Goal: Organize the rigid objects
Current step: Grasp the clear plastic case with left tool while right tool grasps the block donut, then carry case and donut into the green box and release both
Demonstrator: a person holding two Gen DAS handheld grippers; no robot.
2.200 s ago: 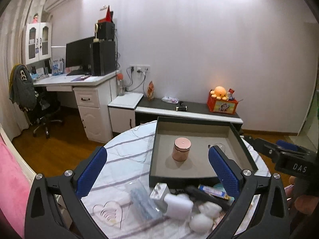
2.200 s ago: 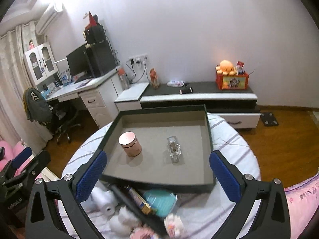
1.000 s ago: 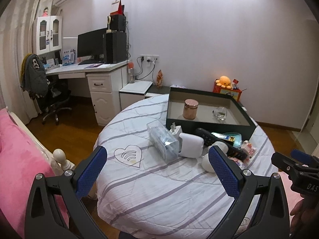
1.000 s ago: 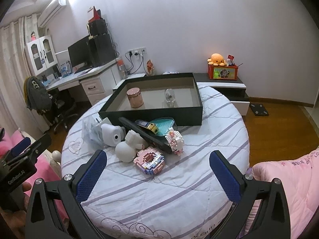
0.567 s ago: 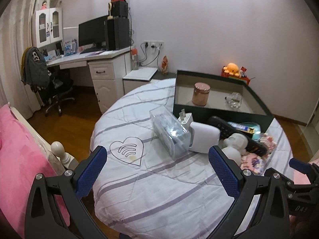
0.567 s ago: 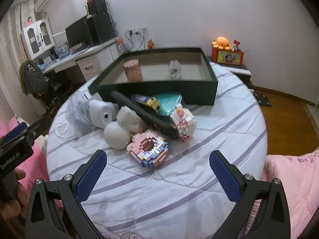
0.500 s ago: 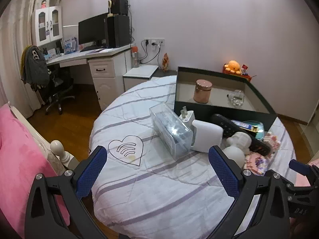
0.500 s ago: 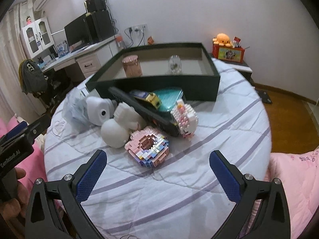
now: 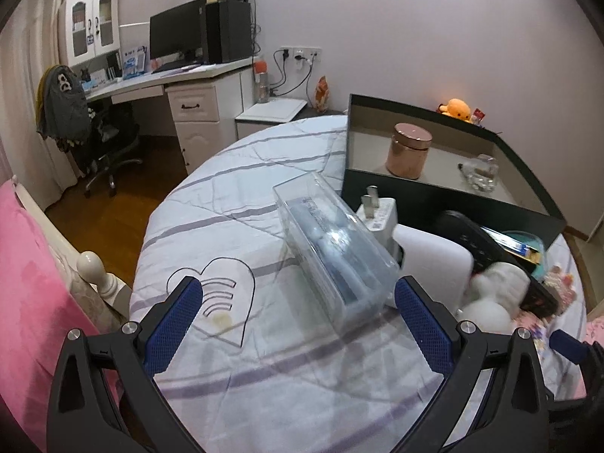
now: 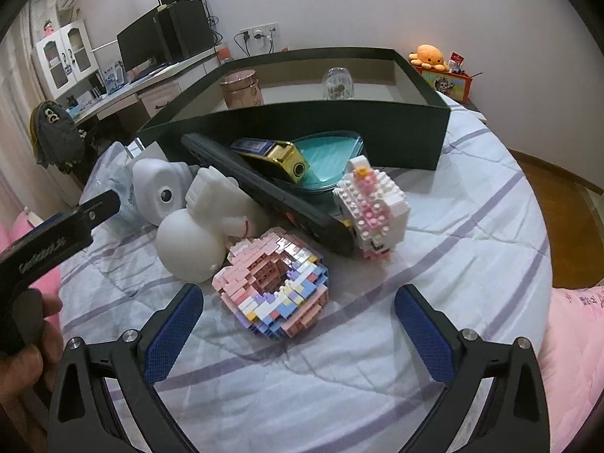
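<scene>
L gripper (image 9: pixel 298 313) is spread wide, nothing between the blue pads, low over the striped bedsheet (image 9: pixel 234 204). The near end of the clear plastic box (image 9: pixel 332 249) sits between its fingers, closer to the R pad, not touched. Just beyond the box: white plug adapter (image 9: pixel 377 215) w/ 2 prongs up, then a white rounded case (image 9: pixel 434 264), touching or nearly so.

R gripper (image 10: pixel 298 324) is also spread wide, holding nothing, low over the sheet. The pink brick donut (image 10: pixel 273 283) lies right ahead between its fingers, slightly L of centre, clear of both pads. Behind it to the L, a white figurine (image 10: pixel 200 226) leans against the donut's edge. The black remote (image 10: pixel 264 192) runs diagonally, its near end against the pink-white brick figure (image 10: pixel 372 211). On top of the remote: a blue-gold lighter-like item (image 10: pixel 271 156), resting over a teal heart-shaped dish (image 10: pixel 328 158).

Dark green tray box (image 10: pixel 377 128) stands at the back w/ 2 things inside: copper jar (image 10: pixel 239 88) on the L, clear glass piece (image 10: pixel 338 85) toward the R, well apart. The other tool's handle pokes in at the L of the R view.
</scene>
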